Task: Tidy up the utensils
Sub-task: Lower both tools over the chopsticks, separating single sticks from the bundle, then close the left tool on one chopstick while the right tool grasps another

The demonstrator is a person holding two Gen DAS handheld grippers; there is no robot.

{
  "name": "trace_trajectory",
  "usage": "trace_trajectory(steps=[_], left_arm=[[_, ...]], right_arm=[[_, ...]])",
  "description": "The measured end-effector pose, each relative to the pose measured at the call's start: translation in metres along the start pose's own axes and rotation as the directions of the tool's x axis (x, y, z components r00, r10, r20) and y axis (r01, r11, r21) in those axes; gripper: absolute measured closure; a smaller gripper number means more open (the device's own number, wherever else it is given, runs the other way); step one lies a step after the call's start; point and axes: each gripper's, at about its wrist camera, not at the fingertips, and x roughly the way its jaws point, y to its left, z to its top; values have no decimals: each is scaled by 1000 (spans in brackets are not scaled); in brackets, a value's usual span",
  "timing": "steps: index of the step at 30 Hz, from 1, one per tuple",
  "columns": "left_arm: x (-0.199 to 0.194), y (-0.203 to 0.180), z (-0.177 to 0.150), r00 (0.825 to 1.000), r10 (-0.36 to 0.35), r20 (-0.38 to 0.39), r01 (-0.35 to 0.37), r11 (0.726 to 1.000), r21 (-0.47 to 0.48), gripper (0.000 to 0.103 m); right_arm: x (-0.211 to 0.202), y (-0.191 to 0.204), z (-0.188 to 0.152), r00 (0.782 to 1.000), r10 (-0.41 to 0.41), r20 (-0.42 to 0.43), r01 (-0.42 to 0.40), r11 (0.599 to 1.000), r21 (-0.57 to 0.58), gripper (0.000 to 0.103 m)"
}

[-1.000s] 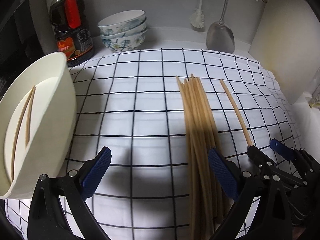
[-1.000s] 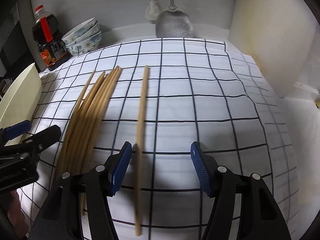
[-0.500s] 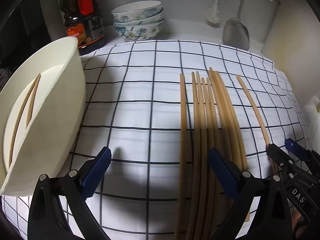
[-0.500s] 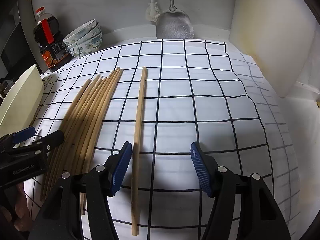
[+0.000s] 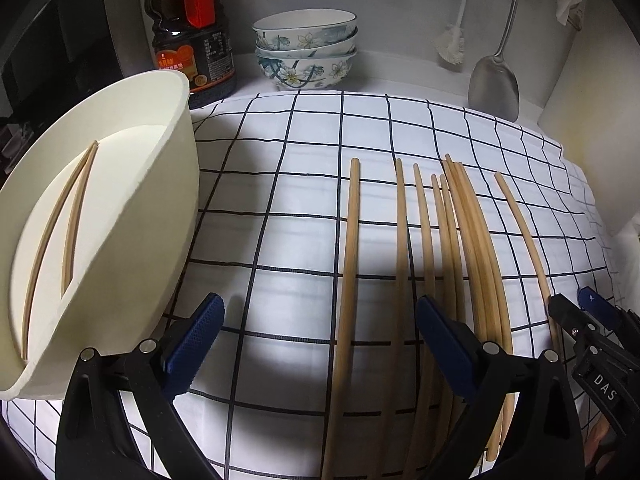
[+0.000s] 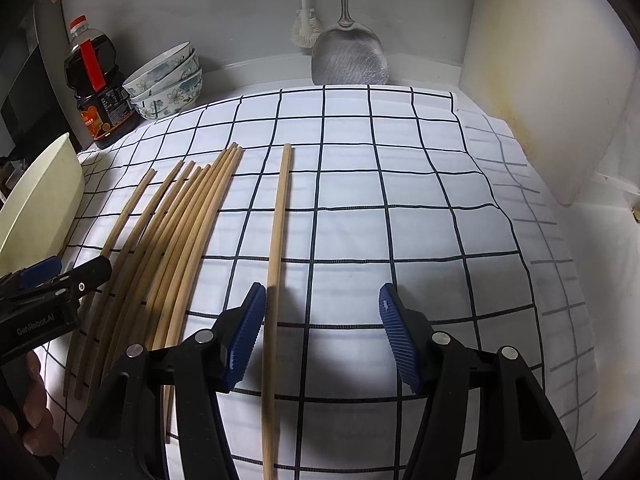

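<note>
Chopsticks (image 5: 448, 248) lie lengthwise on the checked surface (image 6: 400, 200), pointing away from me; my right fingers (image 6: 322, 332) gape, empty, astride the lone stick (image 6: 276, 264), nearer than the open, empty left fingers (image 5: 320, 344).

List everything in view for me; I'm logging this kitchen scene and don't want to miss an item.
Chopsticks on cloth: nine, tan wood, lying roughly parallel; one apart on the right.
Chopsticks in tub: two, tan, inside the tub.
Tub: one, cream, left edge of the cloth.
Cloth: one, white with a dark grid, covering the counter.
Bowls: three stacked, white with blue flowers, at the back.
Bottle: one, dark with a red handle, back left.
Spatula: one, steel, against the back wall.
Brush: one, white, beside the spatula.
Left gripper: black with blue pads, open.
Right gripper: same colours, open around the lone chopstick.
Hand: one, holding the left gripper.
</note>
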Motion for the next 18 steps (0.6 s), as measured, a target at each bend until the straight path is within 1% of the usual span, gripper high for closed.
trace_trajectory(steps=[2, 4, 7, 9, 12, 13, 15, 17, 18], left_arm=[[1, 1, -1, 1000, 19, 0, -19, 1000, -4, 14], [3, 5, 0, 999, 32, -8, -32, 999, -29, 18], [3, 13, -4, 998, 56, -18, -57, 994, -94, 19], [3, 15, -8, 995, 95, -19, -96, 989, -113, 19], [4, 13, -11, 993, 114, -15, -115, 987, -108, 19], [4, 11, -10, 992, 123, -12, -124, 988, -96, 19], [4, 9, -9, 991, 136, -10, -136, 987, -80, 19], [4, 7, -8, 992, 127, -9, -127, 989, -78, 25], [3, 5, -8, 993, 118, -8, -118, 990, -75, 31]], right_arm=[[0, 0, 0, 1000, -2, 1, 2, 1000, 0, 46], [0, 0, 0, 1000, -3, 3, 3, 1000, 2, 47], [0, -1, 0, 1000, 0, 2, 0, 1000, 7, 47], [1, -1, 0, 1000, 2, 2, -2, 1000, 6, 47], [2, 0, 0, 1000, 3, 1, -3, 1000, -3, 49], [3, 1, 1, 1000, 4, -1, -4, 1000, -8, 52], [4, 4, 0, 1000, -3, 0, 3, 1000, -24, 54], [6, 8, 0, 1000, -13, 1, 13, 999, -50, 55], [6, 10, 0, 1000, -16, 3, 16, 998, -63, 57]])
